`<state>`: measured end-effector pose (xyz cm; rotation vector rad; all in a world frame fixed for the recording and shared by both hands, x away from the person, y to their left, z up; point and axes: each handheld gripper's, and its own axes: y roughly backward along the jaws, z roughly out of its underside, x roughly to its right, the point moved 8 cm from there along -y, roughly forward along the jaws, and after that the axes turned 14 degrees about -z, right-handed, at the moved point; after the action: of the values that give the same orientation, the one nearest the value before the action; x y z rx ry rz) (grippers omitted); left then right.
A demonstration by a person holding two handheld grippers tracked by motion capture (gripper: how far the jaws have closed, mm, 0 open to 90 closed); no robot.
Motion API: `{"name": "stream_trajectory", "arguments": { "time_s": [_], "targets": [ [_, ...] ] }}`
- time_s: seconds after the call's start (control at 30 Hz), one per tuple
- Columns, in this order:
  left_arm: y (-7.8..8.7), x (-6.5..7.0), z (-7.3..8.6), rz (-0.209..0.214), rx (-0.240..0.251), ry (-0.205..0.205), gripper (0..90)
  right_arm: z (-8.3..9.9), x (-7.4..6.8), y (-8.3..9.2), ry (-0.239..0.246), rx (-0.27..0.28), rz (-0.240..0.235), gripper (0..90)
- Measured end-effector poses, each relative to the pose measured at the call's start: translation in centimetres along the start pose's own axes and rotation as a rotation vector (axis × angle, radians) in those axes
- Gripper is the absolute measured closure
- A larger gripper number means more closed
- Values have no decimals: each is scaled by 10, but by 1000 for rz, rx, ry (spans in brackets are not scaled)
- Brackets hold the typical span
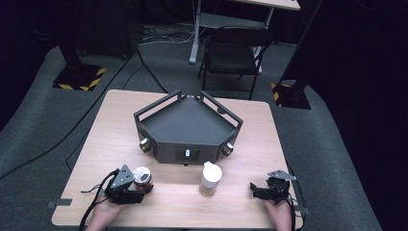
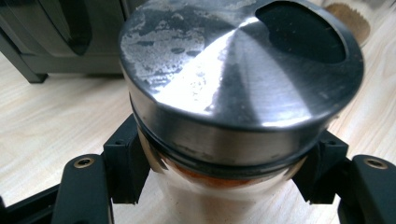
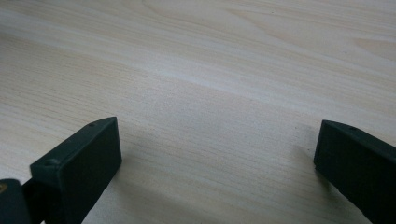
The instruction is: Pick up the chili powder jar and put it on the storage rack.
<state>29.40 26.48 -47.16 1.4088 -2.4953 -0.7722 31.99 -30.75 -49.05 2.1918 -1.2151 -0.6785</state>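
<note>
Brushed steel caps the shaker jar, a glass-bodied pot with reddish-brown contents and a dark pouring slot cut in its lid at about 1 o'clock in the left gripper view. It stands on the worktop near the front-left corner, at roughly 8 o'clock from the worktop's middle. The left gripper has its fingers set on either side of the glass just under the lid and touching it, so they are closed on the jar. The jar appears to stand on the wood rather than hang clear of it.

At about 3 o'clock from that jar stands a white-lidded jar of pale brown powder, apart from it. Beyond both, at 12 o'clock, sits the dark grey tray with railed sides and knobs on its front faces. The right gripper rests near the front-right corner with its fingers spread wide over bare wood, holding nothing.

The step in hand looks like the pick-up of the steel-lidded jar. Next would likely be a straight lift, kept upright so nothing spills through the slot, then a carry toward the tray.
</note>
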Motion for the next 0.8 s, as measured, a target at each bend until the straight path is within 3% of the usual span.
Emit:
{"name": "stream_trajectory", "arguments": {
  "time_s": [0.33, 0.8],
  "targets": [
    [6, 0, -16, -25, 31, 25, 309, 0, 0, 0, 0, 0, -1, 0],
    [17, -6, -65, -37, 85, 13, 309, 0, 0, 0, 1, 0, -1, 0]
  ]
}}
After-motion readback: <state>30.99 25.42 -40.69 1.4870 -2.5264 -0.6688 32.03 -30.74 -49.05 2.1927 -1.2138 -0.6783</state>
